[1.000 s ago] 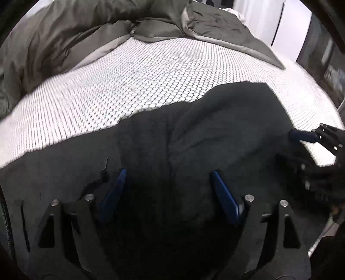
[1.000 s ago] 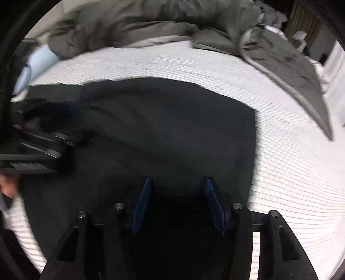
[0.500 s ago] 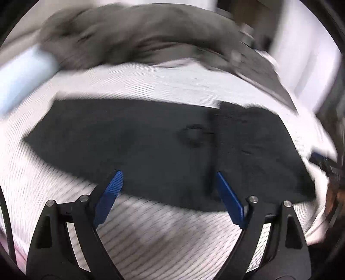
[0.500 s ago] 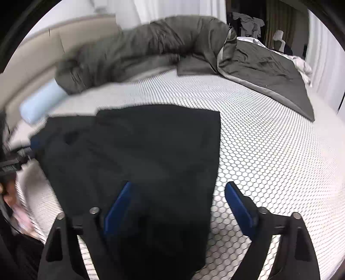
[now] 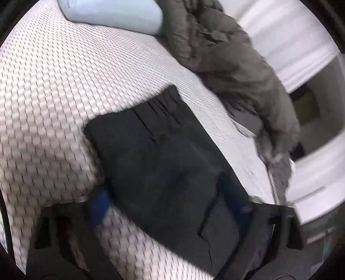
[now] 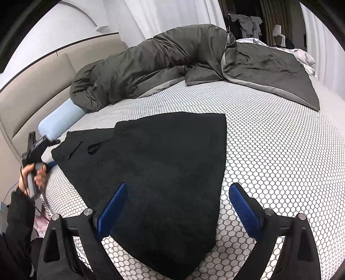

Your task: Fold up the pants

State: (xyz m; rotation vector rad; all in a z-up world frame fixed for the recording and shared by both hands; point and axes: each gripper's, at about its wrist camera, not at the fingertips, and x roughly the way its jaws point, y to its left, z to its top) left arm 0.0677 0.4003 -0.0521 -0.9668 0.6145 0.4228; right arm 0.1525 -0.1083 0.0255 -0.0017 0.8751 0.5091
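Note:
Black pants lie flat on the white honeycomb bed cover, one part folded over the other. My right gripper hovers above their near right edge, jaws opening wide, pads off the cloth. At the pants' far left end a hand holds my left gripper. The blurred left wrist view shows that end of the pants, with a pocket slit, lying between the blue fingers of my left gripper. Its jaws are closing and do not press on the cloth.
A rumpled grey duvet is piled along the far side of the bed. A light blue bolster lies against the beige headboard. White curtains hang behind, and the person's dark sleeve is at the lower left.
My left gripper swept sideways from the middle of the pants to their left end and rolled over. My right gripper opened wide off the cloth and lifted a little.

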